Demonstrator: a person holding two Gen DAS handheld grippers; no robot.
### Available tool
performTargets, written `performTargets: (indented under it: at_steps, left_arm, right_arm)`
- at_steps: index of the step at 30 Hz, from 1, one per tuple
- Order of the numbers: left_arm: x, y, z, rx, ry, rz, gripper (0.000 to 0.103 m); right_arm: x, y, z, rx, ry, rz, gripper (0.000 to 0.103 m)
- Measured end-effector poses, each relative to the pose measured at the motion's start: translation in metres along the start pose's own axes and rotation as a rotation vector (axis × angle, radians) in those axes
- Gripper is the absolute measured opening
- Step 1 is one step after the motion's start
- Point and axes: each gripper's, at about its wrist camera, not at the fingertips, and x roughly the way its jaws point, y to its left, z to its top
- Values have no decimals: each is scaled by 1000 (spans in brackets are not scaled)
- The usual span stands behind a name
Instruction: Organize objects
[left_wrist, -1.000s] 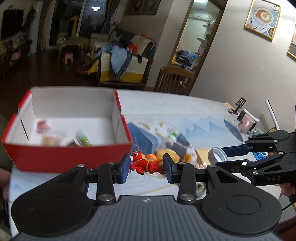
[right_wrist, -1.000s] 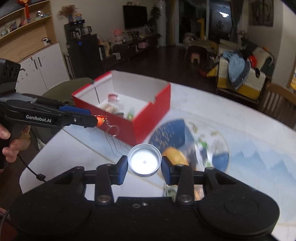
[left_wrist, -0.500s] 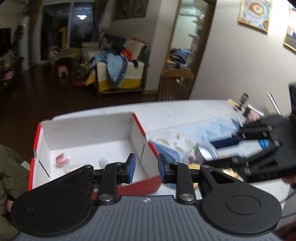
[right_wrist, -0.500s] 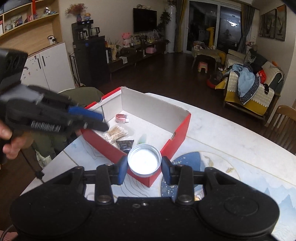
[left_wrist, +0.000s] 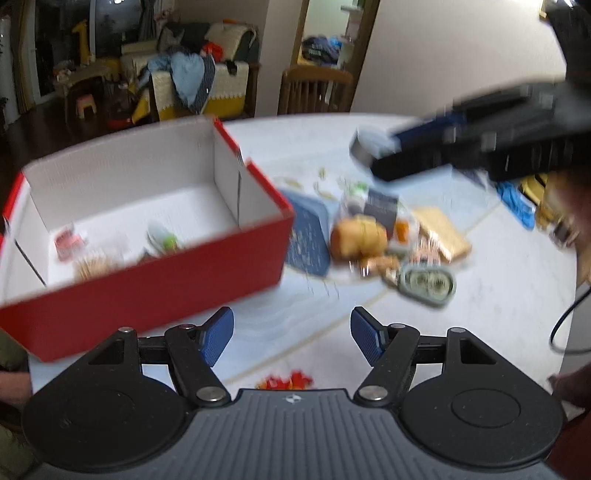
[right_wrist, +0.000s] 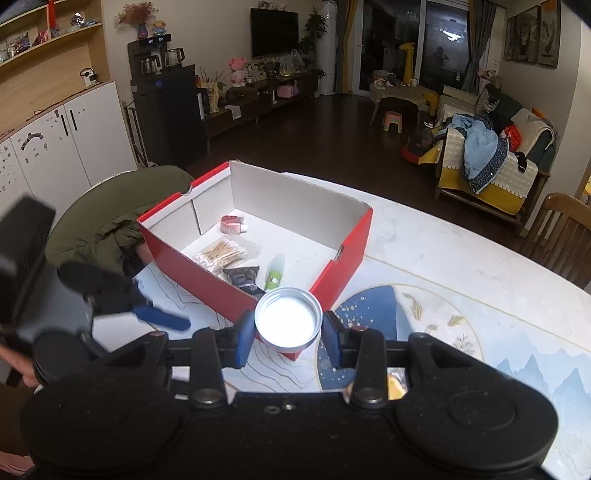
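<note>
The left gripper (left_wrist: 291, 330) tilts down toward the white, blue-patterned bench (left_wrist: 498, 306), its blue pads well apart and opening, nothing between them; a small red and orange toy figure (left_wrist: 286, 380) lies on the bench just below the jaws, mostly hidden by the gripper's body, so its long axis cannot be told. The right gripper (right_wrist: 288, 334) also points downward, held just outside the near corner of the open red cardboard box with white inside (right_wrist: 354, 236); its pads are clamped on the sides of a round silver metal lid (right_wrist: 288, 321), which faces its white hollow upward. The box stands near the bench's left edge, its long axis running away from the grippers; inside lie a packet of cotton swabs (right_wrist: 223, 254), a small dark packet (right_wrist: 242, 277), a white and green tube (right_wrist: 275, 273) pointing lengthwise along the box, and a small pink-red packet (right_wrist: 232, 223); the far half of the box floor is bare. Right of the box, a blurred cluster of small things (left_wrist: 391, 240) sits mid-bench; the bench toward the right edge is open.
</note>
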Motion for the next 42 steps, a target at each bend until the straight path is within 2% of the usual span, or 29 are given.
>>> performTargets:
  at_steps: [6,12,23,30,33,42]
  left_arm:
    - [24,-14,-31,34,70,18,69]
    - [39,-8,-49,31,117,48,69]
    - [53,4,-57,-2,131,35,69]
    - [55,0,-60,45,118,55,68]
    - [55,-2,-60,66,113,67,59]
    - [53,-2,-62,61,94,69,56]
  right_arm:
    - [1,-2,-10,0,21,0,38]
    - [3,1,-17,-6,34,8,38]
    - [2,4,-25,-8,41,17,38]
    - [4,4,-28,-6,50,17,38]
    - [4,5,-29,-7,52,17,38]
    - [5,6,-29,-9,54,12,38]
